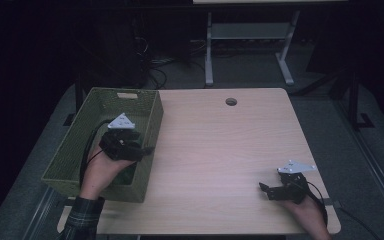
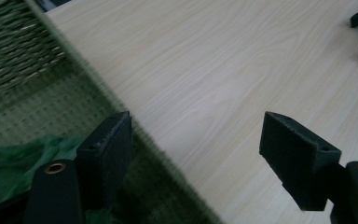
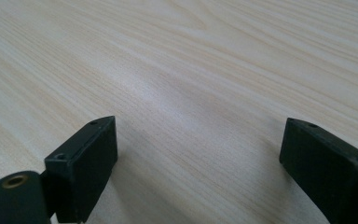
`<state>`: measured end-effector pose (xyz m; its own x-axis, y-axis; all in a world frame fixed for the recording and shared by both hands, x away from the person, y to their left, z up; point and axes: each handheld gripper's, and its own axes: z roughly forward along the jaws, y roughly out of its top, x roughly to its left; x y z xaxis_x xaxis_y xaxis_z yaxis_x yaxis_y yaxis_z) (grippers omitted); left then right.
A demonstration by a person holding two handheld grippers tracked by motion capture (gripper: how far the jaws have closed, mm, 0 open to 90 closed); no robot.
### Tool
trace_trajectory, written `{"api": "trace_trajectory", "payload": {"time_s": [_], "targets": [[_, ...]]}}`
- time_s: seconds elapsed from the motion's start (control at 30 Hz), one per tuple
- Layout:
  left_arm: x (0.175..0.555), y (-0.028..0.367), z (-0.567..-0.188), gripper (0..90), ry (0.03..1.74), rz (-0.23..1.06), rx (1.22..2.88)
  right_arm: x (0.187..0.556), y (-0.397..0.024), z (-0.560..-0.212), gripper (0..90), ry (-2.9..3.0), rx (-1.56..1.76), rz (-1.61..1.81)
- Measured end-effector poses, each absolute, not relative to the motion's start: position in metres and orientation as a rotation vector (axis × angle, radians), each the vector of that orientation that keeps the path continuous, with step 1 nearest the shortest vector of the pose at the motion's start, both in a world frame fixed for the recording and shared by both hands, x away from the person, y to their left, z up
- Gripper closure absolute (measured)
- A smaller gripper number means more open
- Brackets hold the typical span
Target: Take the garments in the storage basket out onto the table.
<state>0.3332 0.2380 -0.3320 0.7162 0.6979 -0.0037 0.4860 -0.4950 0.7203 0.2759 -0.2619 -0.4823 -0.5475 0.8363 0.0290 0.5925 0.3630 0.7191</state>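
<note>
Green woven rectangular basket [image 1: 87, 145] sits at the pale wooden table's [image 1: 220, 150] left edge — crumpled green cloth [image 2: 14, 158] inside. Left gripper [image 1: 147, 149] hangs over the basket's rim, jaws spread, empty; right gripper [image 1: 263, 190] — likewise spread — rests low over bare wood.

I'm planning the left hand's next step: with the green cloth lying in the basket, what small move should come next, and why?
Probably draw the left gripper out over the table: its jaws stand open with nothing between them, and the green cloth already lies inside the basket.
</note>
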Motion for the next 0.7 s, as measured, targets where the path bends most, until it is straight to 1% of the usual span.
{"api": "trace_trajectory", "payload": {"time_s": [0.23, 0.57, 0.7], "targets": [[0.335, 0.265, -0.333, 25.4, 0.944, 0.428, 2.187, 0.276, -0.262, -0.482, 10.8, 2.288, 1.253, 0.992], [0.341, 0.304, -0.345, 31.6, 1.017, 0.474, 2.19, 0.276, -0.262, -0.482, 10.8, 2.289, 1.252, 0.993], [0.344, 0.312, -0.352, 33.6, 1.029, 0.473, 2.208, 0.276, -0.262, -0.482, 10.8, 2.289, 1.252, 0.992]]}}
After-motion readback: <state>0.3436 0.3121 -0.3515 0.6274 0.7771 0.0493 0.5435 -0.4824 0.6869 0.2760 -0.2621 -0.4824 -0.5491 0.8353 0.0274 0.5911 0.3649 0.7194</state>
